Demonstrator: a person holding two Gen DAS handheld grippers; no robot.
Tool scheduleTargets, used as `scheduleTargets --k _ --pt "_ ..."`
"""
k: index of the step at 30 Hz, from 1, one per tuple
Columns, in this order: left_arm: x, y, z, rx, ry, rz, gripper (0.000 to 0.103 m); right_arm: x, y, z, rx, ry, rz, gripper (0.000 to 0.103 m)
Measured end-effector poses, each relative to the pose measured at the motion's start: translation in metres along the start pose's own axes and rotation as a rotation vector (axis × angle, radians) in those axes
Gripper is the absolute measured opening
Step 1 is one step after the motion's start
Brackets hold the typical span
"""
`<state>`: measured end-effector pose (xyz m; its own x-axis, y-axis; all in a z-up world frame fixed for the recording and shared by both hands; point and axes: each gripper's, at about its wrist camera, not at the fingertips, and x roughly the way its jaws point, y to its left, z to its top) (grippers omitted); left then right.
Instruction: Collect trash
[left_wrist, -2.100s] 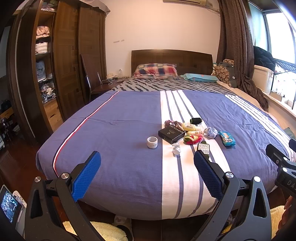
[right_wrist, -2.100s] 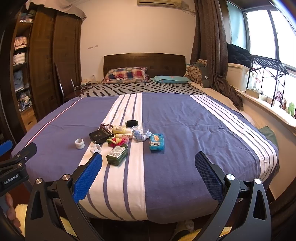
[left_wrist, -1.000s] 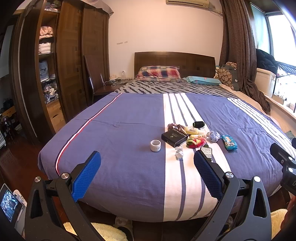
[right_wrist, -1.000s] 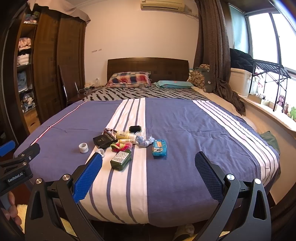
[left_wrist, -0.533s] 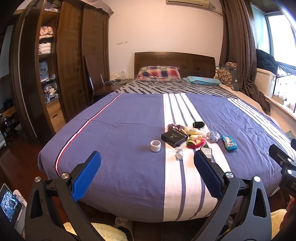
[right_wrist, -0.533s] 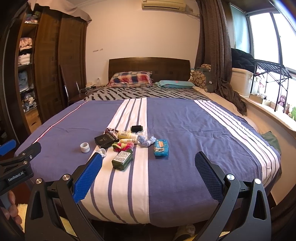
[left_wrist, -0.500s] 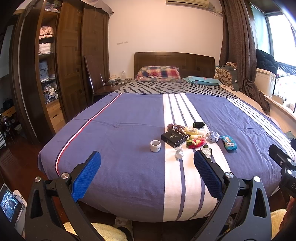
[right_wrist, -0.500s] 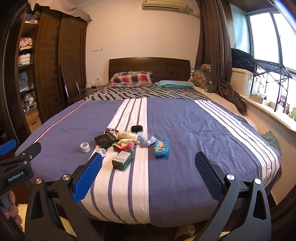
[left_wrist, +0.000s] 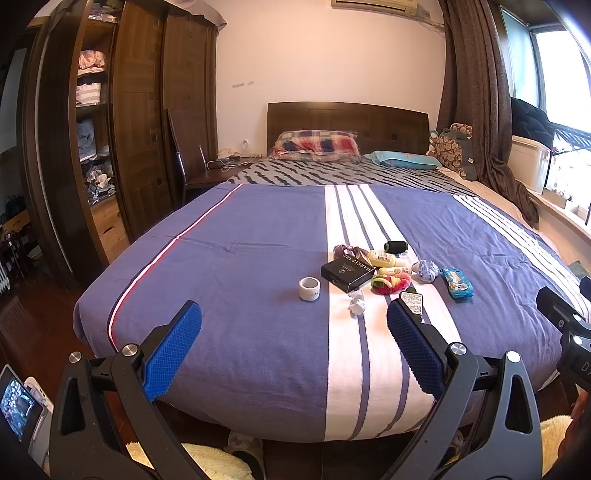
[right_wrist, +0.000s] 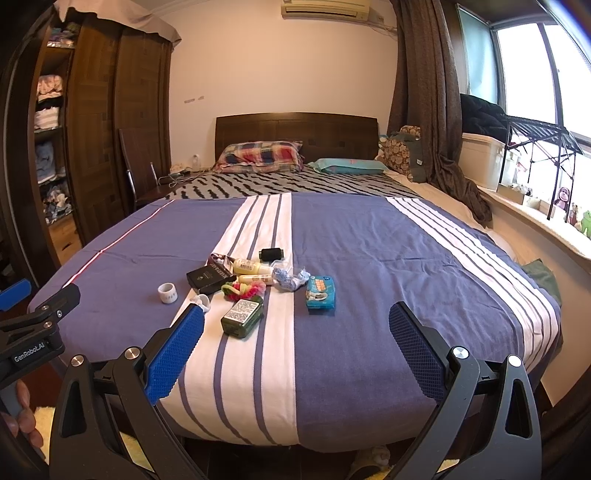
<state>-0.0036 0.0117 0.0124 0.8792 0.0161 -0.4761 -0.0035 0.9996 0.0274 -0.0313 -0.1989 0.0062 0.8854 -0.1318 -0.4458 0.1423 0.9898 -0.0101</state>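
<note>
- Left wrist view: the left tool (left_wrist: 293, 345) hangs off the foot of the bed (left_wrist: 236, 280), its blue pads wide apart and holding nothing. Ahead of it and a little to the right lies the clutter: a white tape roll (left_wrist: 309, 288), a black box (left_wrist: 345, 270), and a small crumpled white paper (left_wrist: 357, 305) nearest the right pad. A crumpled bluish wad (left_wrist: 425, 269) and a blue wet-wipe pack (left_wrist: 457, 282) lie further right.
- Against a second ago this view has barely shifted; the tool has settled facing the pile, well short of it.
- Right wrist view: the right tool (right_wrist: 295, 350) is likewise spread and empty. The pile lies ahead and to its left, a green box (right_wrist: 242, 318) closest, the white paper just past the left pad.
- Compared with two seconds back, the pile sits a bit lower and nearer here, so I judge the approach has only begun; nothing has been collected.
</note>
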Motion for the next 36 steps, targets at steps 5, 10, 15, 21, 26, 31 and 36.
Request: scheduleTargets --k 5,10,15,21,26,31,36 --pt "0.011 0.000 -0.001 0.004 0.018 0.007 0.095 0.008 -0.006 0.000 0.008 0.015 -0.008 0.100" --pt "0.033 0.000 -0.007 0.015 0.055 0.006 0.095 0.033 -0.014 -0.008 0.023 0.060 -0.019 0.100" --pt "0.061 -0.001 -0.015 0.031 0.112 0.002 0.095 0.063 -0.015 -0.017 0.034 0.121 -0.004 0.100" --pt "0.093 0.002 -0.025 0.044 0.165 -0.005 0.095 0.096 0.001 -0.024 0.034 0.172 0.058 0.100" --pt "0.122 0.000 -0.030 0.095 0.213 -0.023 0.095 0.129 0.012 -0.029 0.047 0.222 0.081 0.100" --pt "0.148 0.009 -0.033 0.071 0.257 -0.054 0.095 0.158 0.035 -0.031 0.038 0.261 0.118 0.100" --pt "0.164 0.014 -0.037 0.079 0.278 -0.063 0.095 0.194 0.061 -0.040 0.028 0.323 0.142 0.080"
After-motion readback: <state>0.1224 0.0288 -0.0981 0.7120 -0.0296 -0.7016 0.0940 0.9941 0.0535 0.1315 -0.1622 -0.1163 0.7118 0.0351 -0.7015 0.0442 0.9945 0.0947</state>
